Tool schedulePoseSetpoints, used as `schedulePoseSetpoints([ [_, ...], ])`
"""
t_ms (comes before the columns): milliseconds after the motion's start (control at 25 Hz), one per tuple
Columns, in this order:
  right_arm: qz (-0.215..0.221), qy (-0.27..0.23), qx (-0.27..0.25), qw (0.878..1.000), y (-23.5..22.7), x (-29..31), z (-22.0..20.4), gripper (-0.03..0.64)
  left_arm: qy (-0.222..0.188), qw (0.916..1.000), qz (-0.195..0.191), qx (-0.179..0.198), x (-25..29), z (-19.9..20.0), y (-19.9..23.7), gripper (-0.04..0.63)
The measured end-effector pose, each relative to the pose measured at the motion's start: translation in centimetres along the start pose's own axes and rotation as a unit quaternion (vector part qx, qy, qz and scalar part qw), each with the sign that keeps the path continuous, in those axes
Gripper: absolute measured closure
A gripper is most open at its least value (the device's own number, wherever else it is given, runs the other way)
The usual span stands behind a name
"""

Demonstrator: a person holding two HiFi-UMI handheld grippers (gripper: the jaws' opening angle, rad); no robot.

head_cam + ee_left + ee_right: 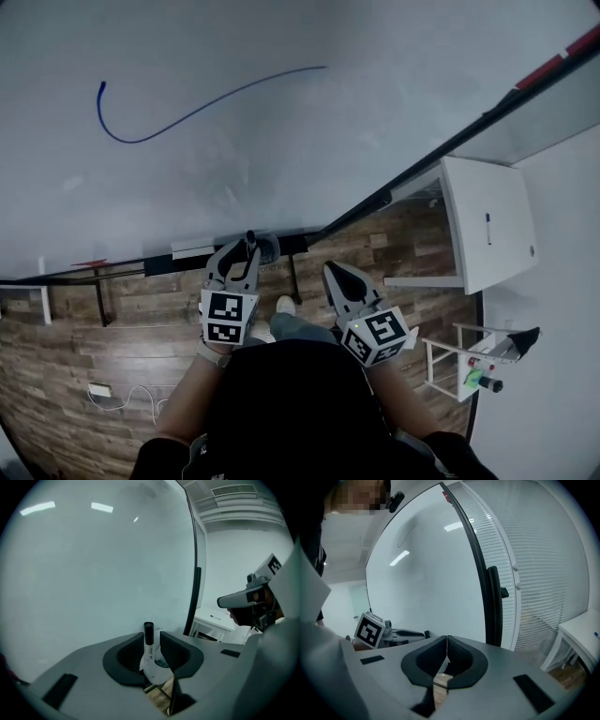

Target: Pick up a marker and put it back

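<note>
We hold the marker (148, 645), white-bodied with a black end, clamped between the pads of our left gripper (153, 637). Its black end sticks out past the jaw tips toward the whiteboard (93, 573). From the head view the marker (250, 241) sits in the left gripper (242, 253) right at the board's lower edge, close to the narrow ledge (192, 250) that runs along it. We cannot tell whether it touches.

Our right gripper (330, 271) is just beside the left one and apart from it, aimed toward the board's lower corner. Its own view shows the right gripper (446, 639) with its jaws pressed together and nothing between them.

The whiteboard (300, 159) fills the space ahead, and most of its surface is bare. A blue line (187, 114) curves across the upper left, well away from both grippers. The board's black side frame (450, 142) runs diagonally up to the right. In the right gripper view that frame (480, 583) stands near the jaws, with window blinds (543, 573) beyond it.

A white table (487, 225) stands past the frame on the right. Nearer us on that side is a small white rack (459, 361) with a few objects on it. Wooden floor (84, 323) lies open to our left, where a power strip (98, 390) and its cable lie.
</note>
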State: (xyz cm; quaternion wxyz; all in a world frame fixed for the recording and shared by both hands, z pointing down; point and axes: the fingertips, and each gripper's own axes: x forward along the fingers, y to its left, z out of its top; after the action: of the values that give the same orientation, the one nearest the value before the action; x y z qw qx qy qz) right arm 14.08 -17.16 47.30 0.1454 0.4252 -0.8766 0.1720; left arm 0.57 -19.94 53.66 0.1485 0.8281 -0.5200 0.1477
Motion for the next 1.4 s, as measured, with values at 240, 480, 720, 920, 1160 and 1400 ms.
schedulePoseSetpoints([
  [240,0.033,0.014,-0.01,0.999,-1.2,0.1,-0.2,0.589,0.013,0.998,0.062,-0.003,1.5,-0.3,0.6,0.486],
  [480,0.06,0.028,-0.012,0.998,-1.9,0.2,-1.1,0.589,0.007,0.9946,0.103,-0.006,2.0,-0.2,0.8,0.496],
  [720,0.08,0.034,-0.013,0.996,-1.5,0.5,-1.7,0.589,0.002,0.9935,0.113,-0.016,1.7,-0.2,0.4,0.517],
  [920,0.098,0.034,-0.016,0.994,-0.2,0.9,-1.6,0.588,-0.018,0.9936,0.108,-0.027,0.5,0.7,0.4,0.518],
  [1160,0.113,0.028,-0.02,0.993,1.4,1.4,-1.0,0.589,-0.059,0.9922,0.104,-0.033,-1.7,2.8,0.6,0.518],
  [1400,0.134,0.019,-0.027,0.99,3.6,2.0,0.1,0.589,-0.103,0.9879,0.103,-0.052,-5.0,5.6,1.3,0.518],
])
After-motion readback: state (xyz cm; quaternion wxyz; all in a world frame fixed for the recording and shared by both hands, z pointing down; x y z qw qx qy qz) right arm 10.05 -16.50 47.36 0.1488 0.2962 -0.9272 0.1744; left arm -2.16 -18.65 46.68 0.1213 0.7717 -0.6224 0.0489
